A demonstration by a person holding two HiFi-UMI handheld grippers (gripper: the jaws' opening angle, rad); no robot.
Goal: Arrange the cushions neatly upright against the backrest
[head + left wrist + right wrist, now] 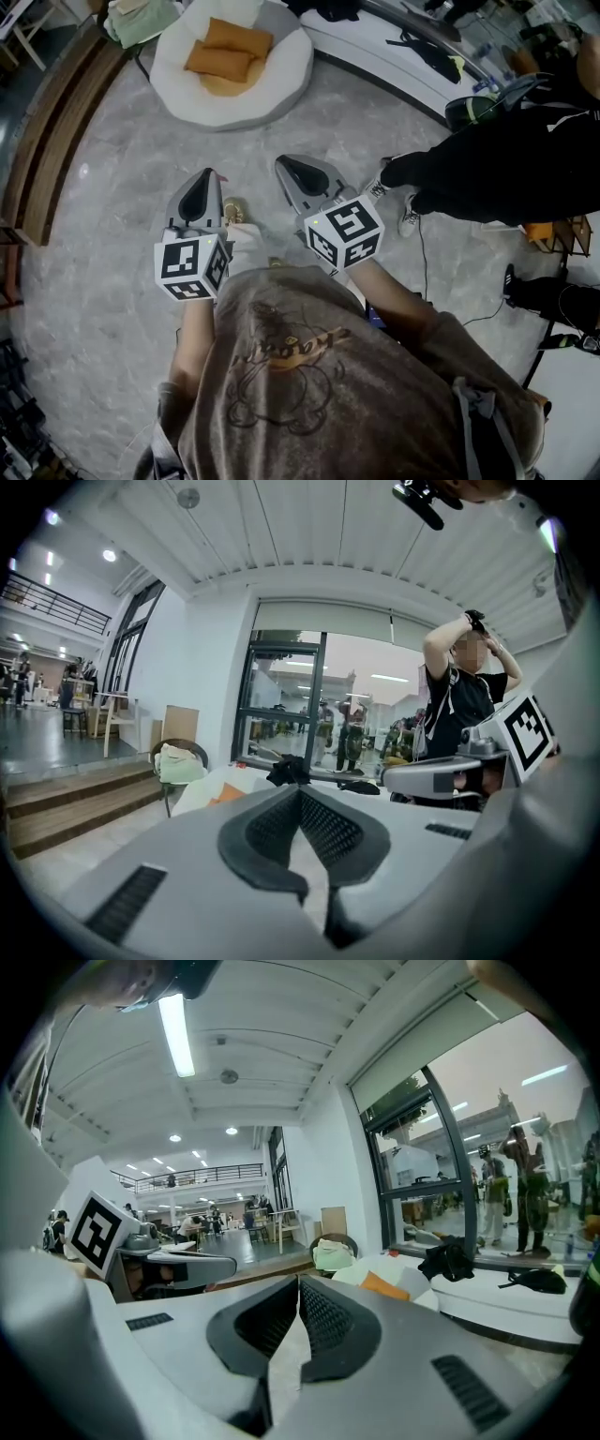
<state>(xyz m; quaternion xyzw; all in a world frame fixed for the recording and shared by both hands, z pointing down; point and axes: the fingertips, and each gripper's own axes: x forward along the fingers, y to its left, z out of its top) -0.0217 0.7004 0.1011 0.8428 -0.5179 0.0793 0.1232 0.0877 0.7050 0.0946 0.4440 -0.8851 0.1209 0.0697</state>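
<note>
Orange cushions (pixel 230 49) lie flat in a round white seat (pixel 281 84) far ahead on the marble floor. Both grippers hang side by side in front of me, well short of the seat. My left gripper (pixel 208 176) is shut with nothing between its jaws. My right gripper (pixel 284 161) is shut and empty too. In the left gripper view, the left gripper (pixel 300 789) points at the seat, where an orange cushion (pixel 225 794) peeks over its jaws. The right gripper (pixel 298 1281) likewise faces the orange cushion (pixel 384 1286) in the right gripper view.
A person in black (pixel 506 159) stands close on the right. Wooden steps (pixel 56 122) run along the left. A chair with green cloth (pixel 141 19) stands behind the seat. A long white bench (pixel 394 47) with black clothing lies at the back right. Cables trail on the floor at right.
</note>
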